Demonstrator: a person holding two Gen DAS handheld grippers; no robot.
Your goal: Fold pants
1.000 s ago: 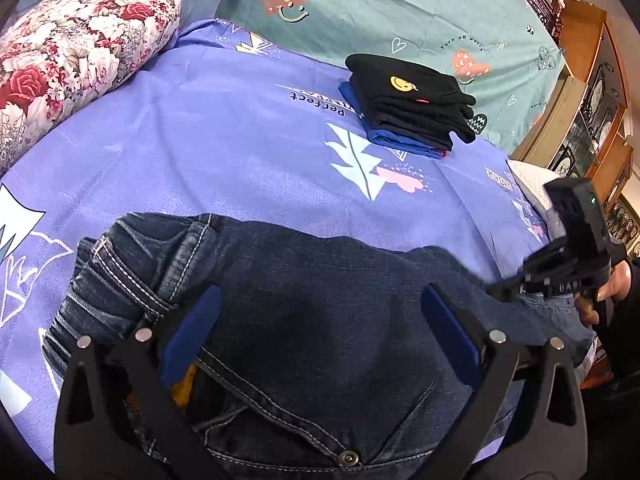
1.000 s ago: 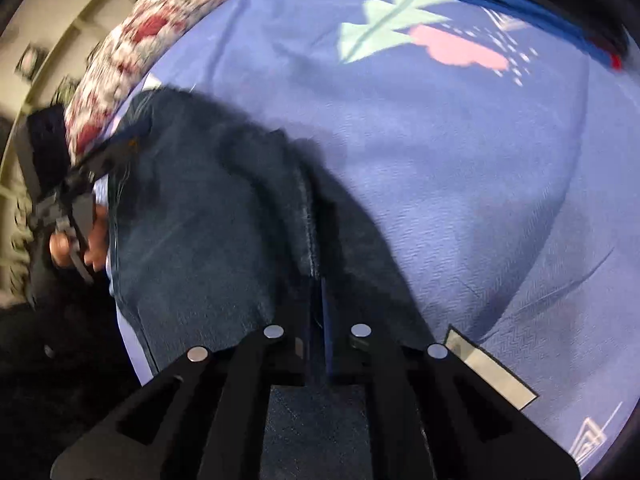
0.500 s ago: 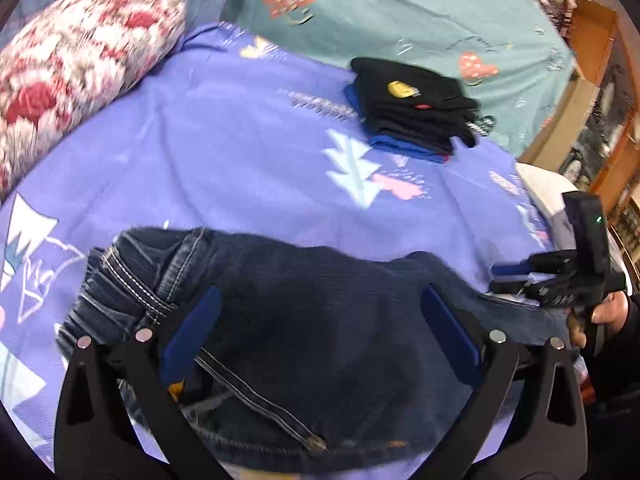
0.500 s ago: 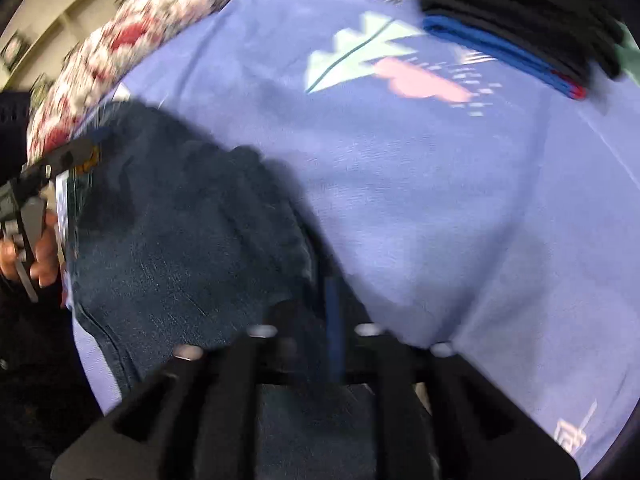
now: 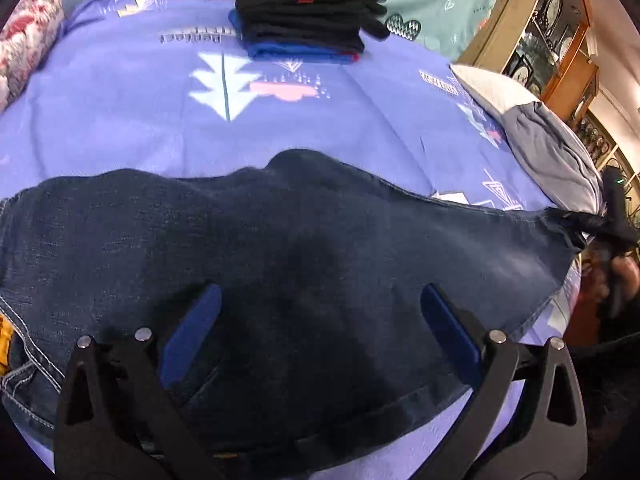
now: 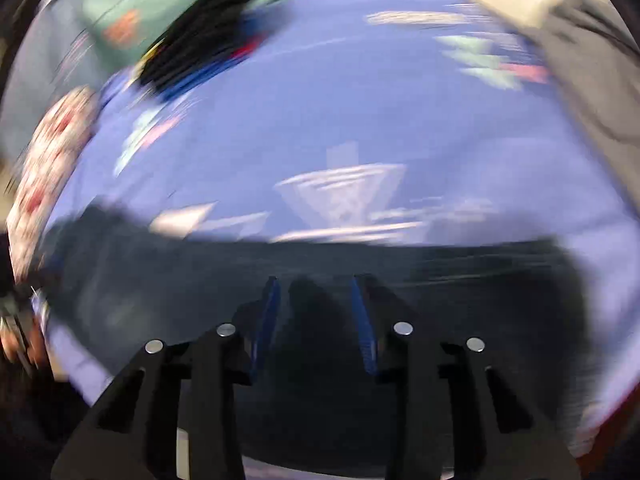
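Observation:
Dark blue jeans (image 5: pixel 280 248) lie spread across the purple bedsheet (image 5: pixel 120 120), waistband at the left, leg end at the right. My left gripper (image 5: pixel 316 324) is open, hovering just above the seat of the jeans with nothing between its blue pads. My right gripper (image 6: pixel 314 312) is partly open over the jeans' leg (image 6: pixel 440 276); its view is blurred by motion. In the left wrist view the right gripper (image 5: pixel 616 216) shows at the far right by the jeans' leg end.
A stack of folded black and blue clothes (image 5: pixel 304 16) sits at the far side of the bed. A floral pillow (image 5: pixel 24 40) lies at the left, a grey-white pillow (image 5: pixel 540 132) at the right. A wooden cabinet (image 5: pixel 540 20) stands beyond the bed.
My right gripper has opened from shut and let go of the jeans' leg, swinging fast. The jeans are now stretched out wider. My left gripper has shifted right along them.

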